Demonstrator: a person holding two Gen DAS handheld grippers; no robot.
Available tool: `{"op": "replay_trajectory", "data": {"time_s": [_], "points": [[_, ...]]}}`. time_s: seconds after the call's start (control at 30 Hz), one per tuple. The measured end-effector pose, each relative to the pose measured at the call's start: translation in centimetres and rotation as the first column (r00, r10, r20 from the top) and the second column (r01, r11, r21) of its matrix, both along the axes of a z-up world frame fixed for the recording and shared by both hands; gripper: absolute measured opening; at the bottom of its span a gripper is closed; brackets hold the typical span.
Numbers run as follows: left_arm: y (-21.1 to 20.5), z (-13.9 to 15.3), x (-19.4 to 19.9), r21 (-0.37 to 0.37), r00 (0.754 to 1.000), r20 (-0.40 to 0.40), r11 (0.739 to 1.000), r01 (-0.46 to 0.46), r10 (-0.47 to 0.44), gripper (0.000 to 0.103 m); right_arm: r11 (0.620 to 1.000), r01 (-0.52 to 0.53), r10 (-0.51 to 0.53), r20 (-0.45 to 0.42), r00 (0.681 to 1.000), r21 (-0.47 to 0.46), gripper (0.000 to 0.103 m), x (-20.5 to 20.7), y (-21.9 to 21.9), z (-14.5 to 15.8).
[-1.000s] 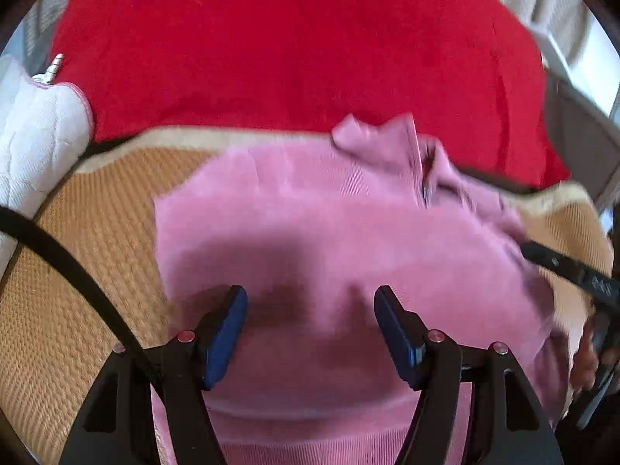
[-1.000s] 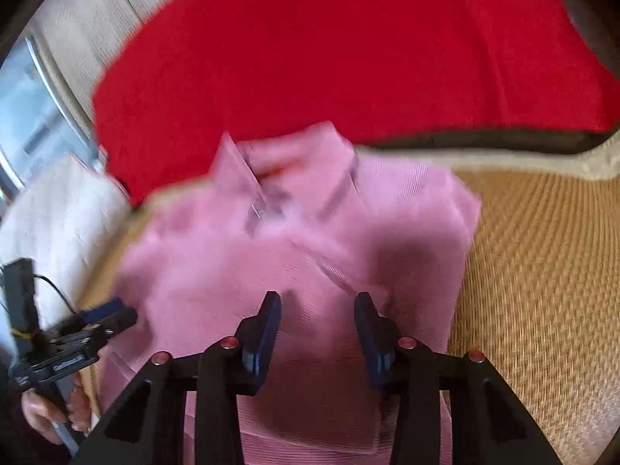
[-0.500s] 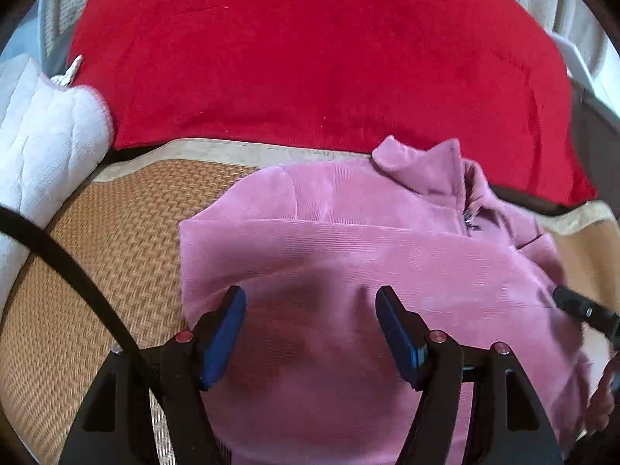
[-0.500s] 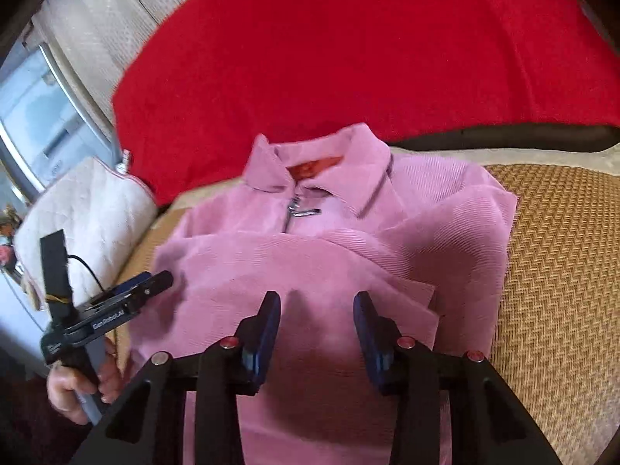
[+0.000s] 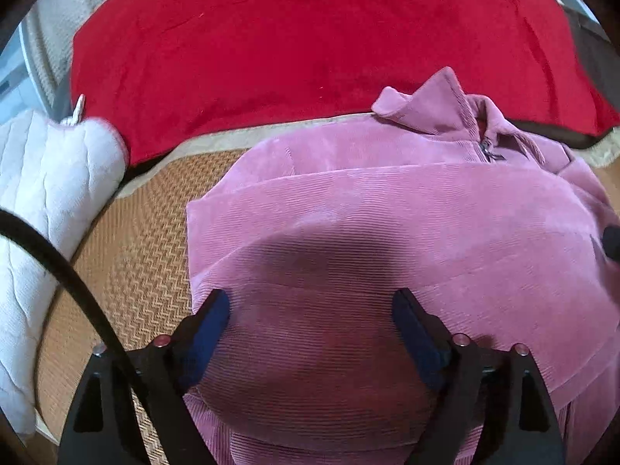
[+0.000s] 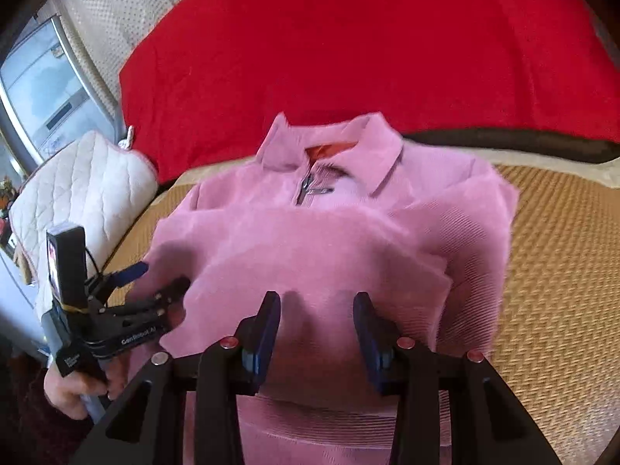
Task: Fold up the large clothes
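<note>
Left tongs just widened, gaping over folded pink jacket, right tongs parted, empty

Bright daylight, dark shadow on pink jacket, fisheye-bent edges, right view blurred.

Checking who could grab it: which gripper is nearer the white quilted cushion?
Left. The left gripper sits at the pink top's edge beside the white quilted cushion; the right gripper hovers over the top's middle.
</note>
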State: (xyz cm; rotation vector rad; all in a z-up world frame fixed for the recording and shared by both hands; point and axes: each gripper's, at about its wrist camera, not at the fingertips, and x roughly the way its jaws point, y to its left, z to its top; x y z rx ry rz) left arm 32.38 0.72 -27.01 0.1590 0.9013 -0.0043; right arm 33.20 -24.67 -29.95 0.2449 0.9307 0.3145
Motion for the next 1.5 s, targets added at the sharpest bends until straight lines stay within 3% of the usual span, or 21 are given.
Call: {"op": "replay_trajectory", "data": {"time_s": [0.1,0.27,0.5,0.67,0.77,0.83,0.9,1.0,1.1,1.13,1.23,1.5], "points": [[0.9,-0.3,0.1,-0.036,0.999,-0.012,0.999,-0.03,0.03,0.098,0.999,-0.006,0.003,-0.07,0.998,-0.042,0.044,1.0,0.5,-1.7],[3.0,-1.4,0.8,-0.163,0.994,-0.064,0.982,-0.098,0.089,0.103,0.998,-0.01,0.006,-0.047,0.999,-0.065,0.045,0.8,1.0,-1.7],[2.9,-1.5,0.3,-0.166,0.992,-0.065,0.979,-0.119,0.11,0.103,0.999,-0.014,0.011,-0.041,0.999,-0.052,0.045,0.9,0.8,-1.8],[4.0,-0.6,1.2,-0.218,0.979,-0.192,0.969,-0.114,0.072,0.103,0.999,-0.014,0.012,-0.031,0.999,-0.046,0.045,0.7,0.5,-1.6],[4.9,1.8,-0.4,-0.137,0.986,-0.055,0.977,-0.164,0.158,0.103,0.999,-0.015,0.014,-0.034,0.999,-0.031,0.045,0.5,0.3,-1.0],[4.9,3.8,-1.9,-0.08,0.985,0.063,0.985,-0.153,0.159,0.103,1.0,-0.008,0.008,0.006,1.0,-0.005,0.045,0.1,-0.2,0.2],[4.8,4.7,-2.9,-0.058,0.983,0.114,0.989,-0.136,0.141,0.103,1.0,0.023,-0.022,0.054,0.998,-0.011,0.045,-0.5,-0.6,1.4],[4.0,3.1,-2.6,-0.037,0.995,0.037,0.995,-0.09,0.091,0.103,0.997,0.067,-0.062,0.101,0.993,-0.042,0.045,-0.9,-1.0,2.4],[3.5,-0.4,-1.1,-0.002,0.99,-0.124,0.998,-0.07,0.07,0.103,0.997,0.057,-0.056,0.018,0.998,-0.059,0.045,0.1,-1.0,0.6],[3.8,-0.9,-0.9,-0.03,0.988,-0.133,0.996,-0.081,0.076,0.103,0.997,0.04,-0.041,-0.022,0.999,-0.067,0.045,0.5,-0.8,-0.2],[4.9,-0.2,-0.8,-0.077,0.987,-0.137,0.992,-0.1,0.088,0.103,0.994,0.006,-0.007,-0.014,1.0,-0.111,0.048,0.2,-0.3,-0.1],[6.0,3.1,-7.2,-0.102,1.0,0.009,0.995,0.006,-0.005,0.103,1.0,-0.018,0.018,0.019,1.0,-0.009,0.065,-4.8,-2.8,3.2]]}}
